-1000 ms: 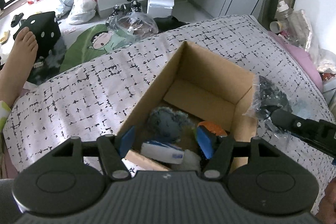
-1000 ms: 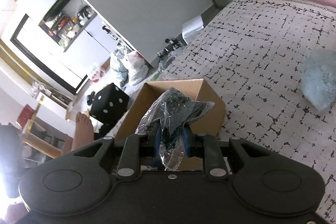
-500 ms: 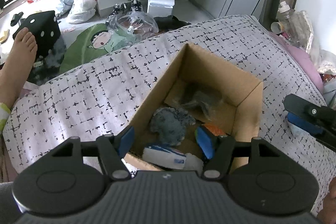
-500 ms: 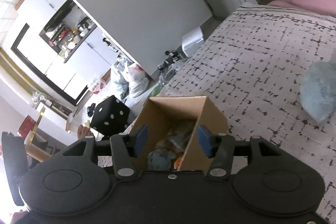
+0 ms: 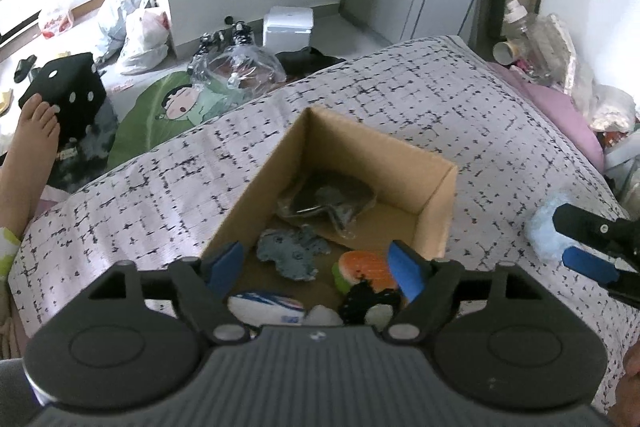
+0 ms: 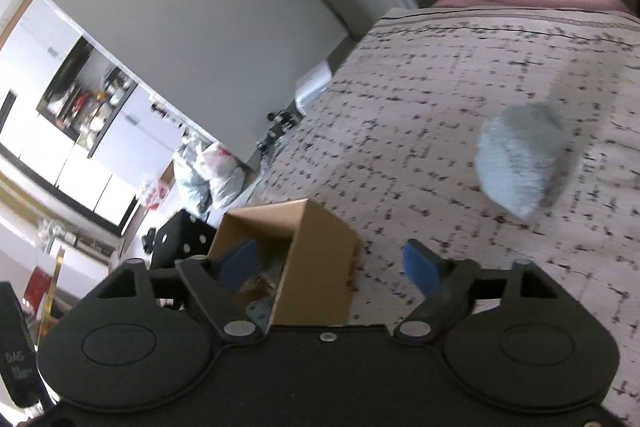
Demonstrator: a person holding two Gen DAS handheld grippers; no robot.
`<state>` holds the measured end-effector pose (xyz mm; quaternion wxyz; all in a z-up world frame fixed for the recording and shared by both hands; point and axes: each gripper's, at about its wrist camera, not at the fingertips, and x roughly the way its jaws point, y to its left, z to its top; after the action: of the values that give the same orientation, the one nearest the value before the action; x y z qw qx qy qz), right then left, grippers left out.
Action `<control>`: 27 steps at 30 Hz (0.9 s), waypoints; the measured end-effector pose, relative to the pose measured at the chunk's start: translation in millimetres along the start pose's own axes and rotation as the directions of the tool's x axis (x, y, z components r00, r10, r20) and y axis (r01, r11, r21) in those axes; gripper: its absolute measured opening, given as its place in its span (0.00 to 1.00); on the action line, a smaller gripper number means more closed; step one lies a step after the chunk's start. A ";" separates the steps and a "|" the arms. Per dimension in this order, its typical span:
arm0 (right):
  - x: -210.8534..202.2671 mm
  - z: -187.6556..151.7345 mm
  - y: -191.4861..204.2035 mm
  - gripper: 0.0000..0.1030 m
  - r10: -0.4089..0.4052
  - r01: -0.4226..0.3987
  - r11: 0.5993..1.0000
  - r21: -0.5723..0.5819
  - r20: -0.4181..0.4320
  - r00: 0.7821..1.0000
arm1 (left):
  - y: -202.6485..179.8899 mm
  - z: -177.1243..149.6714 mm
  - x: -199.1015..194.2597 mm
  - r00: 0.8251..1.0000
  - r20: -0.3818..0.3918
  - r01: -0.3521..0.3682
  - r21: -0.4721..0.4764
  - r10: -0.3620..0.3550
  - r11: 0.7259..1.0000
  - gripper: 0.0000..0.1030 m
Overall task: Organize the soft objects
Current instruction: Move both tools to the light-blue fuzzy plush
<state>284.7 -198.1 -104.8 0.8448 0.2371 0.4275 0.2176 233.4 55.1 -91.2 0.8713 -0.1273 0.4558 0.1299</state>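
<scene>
Several soft things already lie in the open cardboard box (image 5: 434, 211): a dark item in clear plastic (image 5: 326, 203) against the far wall, a grey-blue plush (image 5: 292, 251) mid-floor, and an orange-and-green piece (image 5: 366, 267) nearest the left gripper (image 5: 316, 263), which hangs above them with jaws spread and nothing between them. One pale blue fluffy ball (image 6: 524, 163), blurred in the right wrist view, sits alone on the black-flecked bedspread (image 5: 168, 195), well apart from the box, while the right gripper (image 6: 332, 263) is spread wide and empty over the box's corner. Beyond the bed's edge are a black dotted cube (image 5: 68, 95), tied plastic bags (image 5: 136, 31), a white case (image 5: 288, 27) on the floor, and what looks like a pink pillow (image 5: 556, 115) at the far side.
</scene>
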 end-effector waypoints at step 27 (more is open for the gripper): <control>-42.3 28.9 -93.2 0.54 -0.110 0.069 0.956 0.285 0.129 0.986 | -100.6 6.1 8.3 0.995 0.008 0.097 0.115 -0.098 0.989 0.79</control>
<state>301.1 -302.3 -118.2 0.8404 0.3493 0.4024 0.0991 277.0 -35.8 -84.3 0.8856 -0.0985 0.4498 0.0616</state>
